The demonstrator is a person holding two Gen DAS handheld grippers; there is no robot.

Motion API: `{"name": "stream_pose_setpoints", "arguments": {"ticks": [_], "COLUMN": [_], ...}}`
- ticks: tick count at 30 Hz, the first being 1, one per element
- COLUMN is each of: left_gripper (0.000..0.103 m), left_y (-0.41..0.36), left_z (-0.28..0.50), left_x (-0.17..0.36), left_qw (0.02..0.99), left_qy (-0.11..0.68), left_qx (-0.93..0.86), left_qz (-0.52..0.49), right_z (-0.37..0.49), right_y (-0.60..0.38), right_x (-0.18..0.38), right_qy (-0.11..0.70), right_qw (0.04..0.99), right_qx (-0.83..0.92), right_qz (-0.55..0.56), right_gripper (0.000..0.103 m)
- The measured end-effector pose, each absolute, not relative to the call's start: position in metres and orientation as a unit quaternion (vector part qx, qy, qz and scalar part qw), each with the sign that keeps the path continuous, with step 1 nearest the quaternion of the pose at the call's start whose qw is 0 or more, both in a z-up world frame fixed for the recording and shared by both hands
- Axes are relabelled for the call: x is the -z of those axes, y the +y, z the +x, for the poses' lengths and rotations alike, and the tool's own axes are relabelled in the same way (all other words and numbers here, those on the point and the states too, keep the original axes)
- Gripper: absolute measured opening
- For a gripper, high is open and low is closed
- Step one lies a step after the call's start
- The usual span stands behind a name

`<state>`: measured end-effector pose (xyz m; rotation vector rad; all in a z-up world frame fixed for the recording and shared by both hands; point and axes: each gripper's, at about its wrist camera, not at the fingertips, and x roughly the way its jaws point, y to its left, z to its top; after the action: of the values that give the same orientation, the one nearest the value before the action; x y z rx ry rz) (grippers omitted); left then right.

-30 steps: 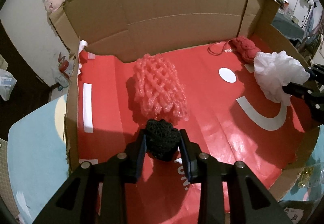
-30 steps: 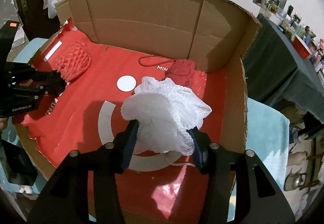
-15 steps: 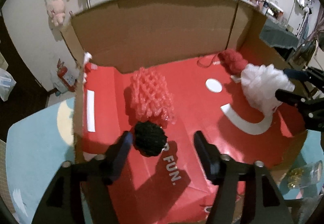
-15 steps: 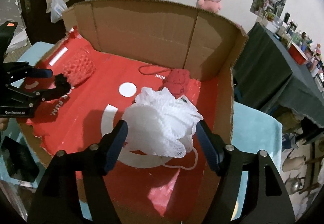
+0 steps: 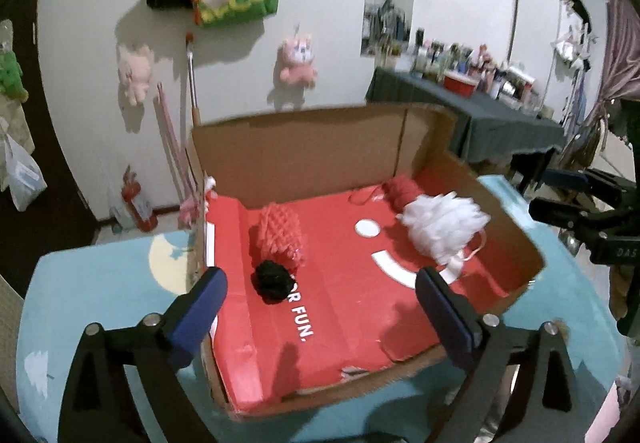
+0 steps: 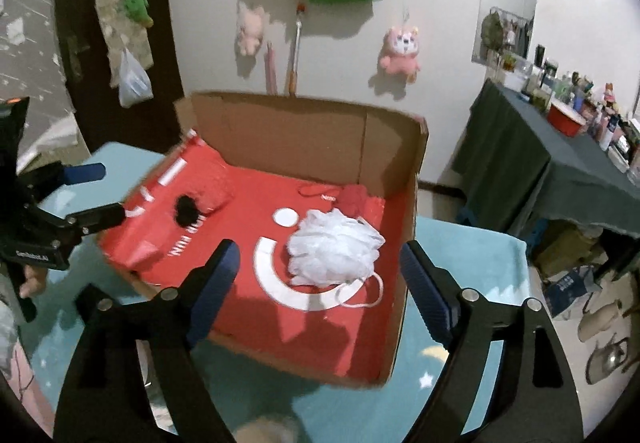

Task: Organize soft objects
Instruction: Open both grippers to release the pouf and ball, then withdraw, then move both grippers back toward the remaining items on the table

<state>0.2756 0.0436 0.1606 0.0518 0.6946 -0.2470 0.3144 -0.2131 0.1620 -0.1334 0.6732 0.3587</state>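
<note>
the left gripper [image 5: 320, 295] stood wide open and held nothing, above the near edge of the cardboard box [image 5: 304, 147]. the right gripper [image 6: 318, 267] was likewise spread wide and empty. on the box's red floor, the black ball [image 5: 272, 281] touched the pink net [image 5: 280, 237] at left; the white sponge [image 6: 334, 249] lay at right, just beside the red toy [image 6: 354, 199].

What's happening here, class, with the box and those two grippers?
A person holds a gripper in each hand above a cardboard box lined in red. Both the left gripper and the right gripper are open and empty. Inside lie a black puff, a pink mesh sleeve, a white bath pouf and a red knitted item.
</note>
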Motion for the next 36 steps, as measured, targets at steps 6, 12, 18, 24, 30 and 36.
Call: {"name": "stream_pose_setpoints", "arguments": {"ticks": [6,12,18,24,30,36], "left_gripper": [0.103,0.103,0.103,0.103,0.103,0.103], "left_y": [0.037,0.032,0.030,0.027,0.019,0.006], "left_z": [0.219,0.164,0.108,0.074,0.053,0.047], "left_x": [-0.188,-0.206,-0.202,-0.188,-0.166,-0.139], "left_qw": [0.951,0.965,0.974,0.975,0.976,0.973], "left_qy": [0.278,0.231,0.202,0.194,0.195,0.209], "left_qx": [0.130,0.124,0.104,0.105,0.096,0.094], "left_qz": [0.025,0.027,0.019,0.005,-0.002,-0.002], "right_z": [0.248,0.193,0.138,0.093,0.070,0.067], "right_y": [-0.213,-0.211,-0.215,-0.220,-0.223,-0.224], "right_x": [-0.187,-0.202,-0.201,-0.184,-0.153,-0.114], "right_qy": [0.272,0.232,0.198,0.179,0.187,0.219], "right_qw": [0.944,0.953,0.963,0.970,0.973,0.968], "right_qx": [-0.179,-0.189,-0.179,-0.162,-0.137,-0.122], "right_qz": [-0.062,-0.050,-0.038,-0.028,-0.021,-0.017], "right_gripper": [0.088,0.089,0.093,0.094,0.094,0.094]}}
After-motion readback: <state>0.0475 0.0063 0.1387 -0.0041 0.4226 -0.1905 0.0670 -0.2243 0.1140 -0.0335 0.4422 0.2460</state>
